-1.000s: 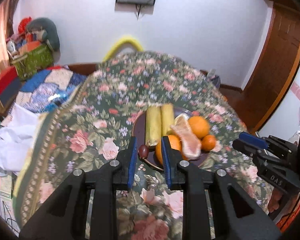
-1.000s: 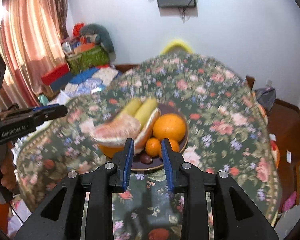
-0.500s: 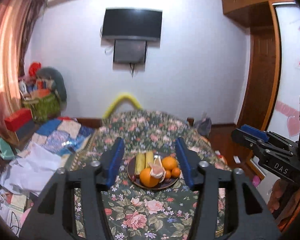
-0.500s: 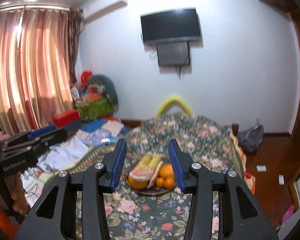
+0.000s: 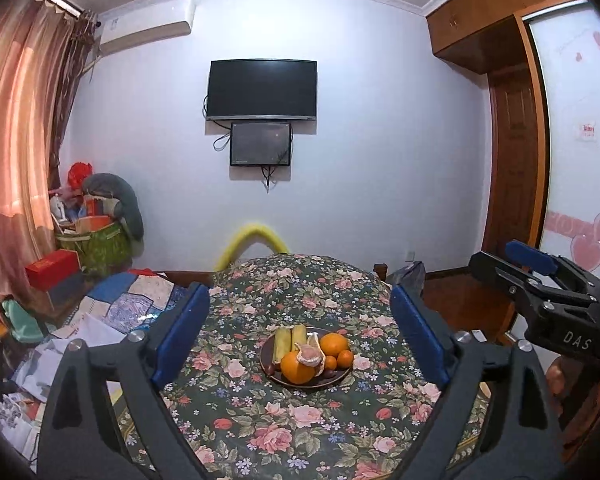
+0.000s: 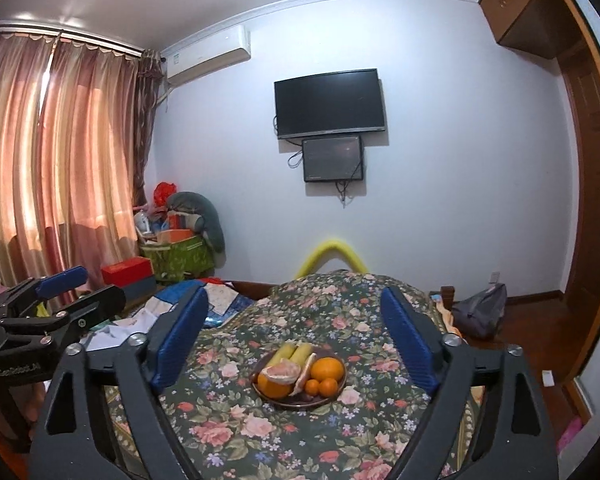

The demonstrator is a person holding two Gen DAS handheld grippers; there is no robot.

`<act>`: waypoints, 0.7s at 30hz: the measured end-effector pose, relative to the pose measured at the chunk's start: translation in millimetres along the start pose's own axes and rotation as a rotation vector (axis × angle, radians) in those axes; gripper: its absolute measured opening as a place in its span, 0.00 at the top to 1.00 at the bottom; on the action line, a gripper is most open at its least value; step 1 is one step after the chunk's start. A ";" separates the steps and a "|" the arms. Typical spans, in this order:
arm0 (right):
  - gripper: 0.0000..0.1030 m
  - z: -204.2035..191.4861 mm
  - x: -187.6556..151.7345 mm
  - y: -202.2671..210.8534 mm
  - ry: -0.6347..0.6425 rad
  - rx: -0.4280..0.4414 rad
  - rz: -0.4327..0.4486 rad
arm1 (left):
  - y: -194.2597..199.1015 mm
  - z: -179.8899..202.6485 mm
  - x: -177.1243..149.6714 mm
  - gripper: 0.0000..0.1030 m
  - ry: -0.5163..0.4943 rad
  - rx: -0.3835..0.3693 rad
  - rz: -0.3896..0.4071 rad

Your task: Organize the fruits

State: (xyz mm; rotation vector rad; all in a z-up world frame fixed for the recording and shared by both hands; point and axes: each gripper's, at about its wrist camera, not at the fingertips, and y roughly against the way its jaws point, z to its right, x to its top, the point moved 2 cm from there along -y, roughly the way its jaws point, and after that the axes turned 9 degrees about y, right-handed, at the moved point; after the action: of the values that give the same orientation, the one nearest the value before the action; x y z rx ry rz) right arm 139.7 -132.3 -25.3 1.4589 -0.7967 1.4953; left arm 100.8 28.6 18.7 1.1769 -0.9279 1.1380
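Observation:
A dark round plate [image 5: 272,376] [image 6: 288,403] sits on the floral tablecloth [image 5: 260,420]. It holds large oranges [image 5: 333,344] [image 6: 327,369], small tangerines [image 5: 345,358], two yellow-green bananas [image 5: 283,344] [image 6: 296,352], a peeled pomelo piece [image 5: 309,354] [image 6: 282,371] and small dark fruits [image 5: 271,369]. My left gripper [image 5: 298,338] is wide open and empty, held back above the near table edge. My right gripper [image 6: 294,334] is wide open and empty, likewise held back. Each gripper shows at the edge of the other's view.
A yellow chair back [image 5: 256,240] stands behind the table. Boxes and a green bag [image 5: 96,246] pile up by the curtain at left. A patchwork quilt and papers [image 5: 112,304] lie left of the table. A wooden door [image 5: 512,168] and a grey bag [image 6: 480,312] are at right.
Both grippers pulled back and up from the plate, and both opened from nearly shut to wide. The plate now looks small and far.

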 end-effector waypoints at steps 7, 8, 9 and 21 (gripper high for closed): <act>0.00 0.0 -3.8 8.8 0.000 -0.038 0.018 | 6.0 0.7 -3.2 0.00 0.008 0.008 0.008; 0.00 0.0 -3.8 12.0 0.001 -0.040 0.019 | 6.9 1.2 -3.6 0.00 0.010 0.009 0.007; 0.00 -0.1 -4.0 14.0 0.002 -0.041 0.021 | 7.4 1.7 -3.1 0.00 0.012 0.008 0.007; 0.00 -2.2 -4.0 24.2 0.010 -0.046 0.037 | 10.2 5.4 -3.7 0.00 0.010 0.004 0.005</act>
State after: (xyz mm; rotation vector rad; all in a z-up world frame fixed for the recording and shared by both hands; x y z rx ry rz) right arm 116.6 -140.9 -26.4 1.4085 -0.8506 1.5014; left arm 90.2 22.8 18.2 1.1714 -0.9219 1.1489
